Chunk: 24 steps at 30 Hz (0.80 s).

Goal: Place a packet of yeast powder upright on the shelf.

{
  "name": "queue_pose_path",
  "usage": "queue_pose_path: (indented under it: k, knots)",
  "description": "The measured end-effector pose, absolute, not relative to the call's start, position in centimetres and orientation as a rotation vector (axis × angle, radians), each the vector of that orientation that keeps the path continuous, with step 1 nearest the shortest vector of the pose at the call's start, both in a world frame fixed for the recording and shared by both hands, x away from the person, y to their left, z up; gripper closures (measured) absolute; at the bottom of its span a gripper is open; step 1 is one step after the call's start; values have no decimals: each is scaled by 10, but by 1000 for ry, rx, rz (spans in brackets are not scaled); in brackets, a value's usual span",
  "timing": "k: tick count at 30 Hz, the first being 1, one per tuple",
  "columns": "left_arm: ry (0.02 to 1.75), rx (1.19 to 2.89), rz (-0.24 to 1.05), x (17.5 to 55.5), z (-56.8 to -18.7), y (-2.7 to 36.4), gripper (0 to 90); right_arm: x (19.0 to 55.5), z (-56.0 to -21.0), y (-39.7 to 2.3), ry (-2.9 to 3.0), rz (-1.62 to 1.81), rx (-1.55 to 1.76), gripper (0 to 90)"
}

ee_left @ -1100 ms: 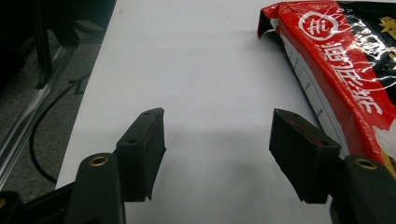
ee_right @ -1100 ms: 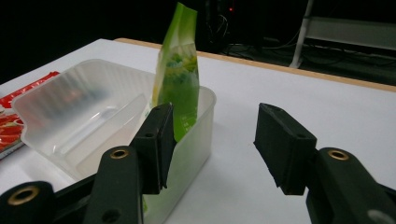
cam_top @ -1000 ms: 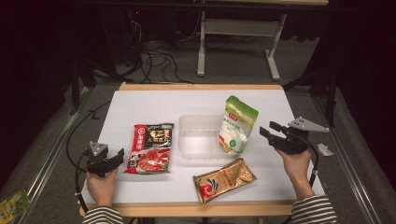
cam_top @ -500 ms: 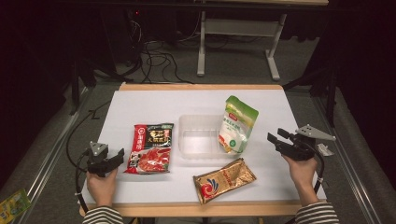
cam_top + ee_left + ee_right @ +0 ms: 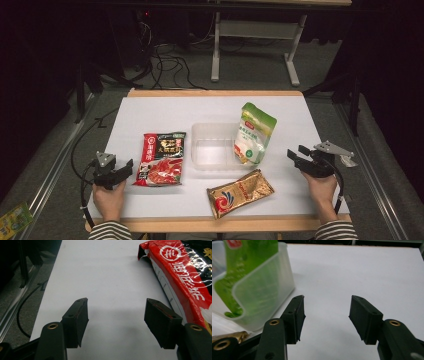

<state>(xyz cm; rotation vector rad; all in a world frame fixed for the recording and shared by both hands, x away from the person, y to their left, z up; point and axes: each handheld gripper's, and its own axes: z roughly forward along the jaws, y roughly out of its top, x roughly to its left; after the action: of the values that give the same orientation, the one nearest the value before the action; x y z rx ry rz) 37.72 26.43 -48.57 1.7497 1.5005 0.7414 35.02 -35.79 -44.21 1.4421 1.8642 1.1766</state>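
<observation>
A clear plastic tub stands mid-table. A green and white pouch leans in its right side, standing up out of it; in the right gripper view the pouch shows through the tub wall. Left of the tub lies a red and black packet, and a gold packet lies in front. My left gripper rests at the table's left front, open, just left of the red packet. My right gripper hovers low at the right, open, nothing between its jaws.
The white table top has a wooden front edge. Cables trail off the left side. A desk frame stands on the floor behind. A green packet lies on the floor at bottom left.
My right gripper has sunk toward the table and drifted slightly right and nearer the front edge. The left gripper and all the packets have stayed put.
</observation>
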Motion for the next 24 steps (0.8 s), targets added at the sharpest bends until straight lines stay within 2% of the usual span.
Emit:
queue_pose_path:
  k: [9, 24]
  knots:
    - [1502, 1749, 740, 377, -486, 264, 362, 354, -463, -362, 1852, 1126, 1495, 465]
    - [1501, 1758, 731, 378, -486, 265, 362, 356, -475, -359, 1836, 1094, 1507, 463]
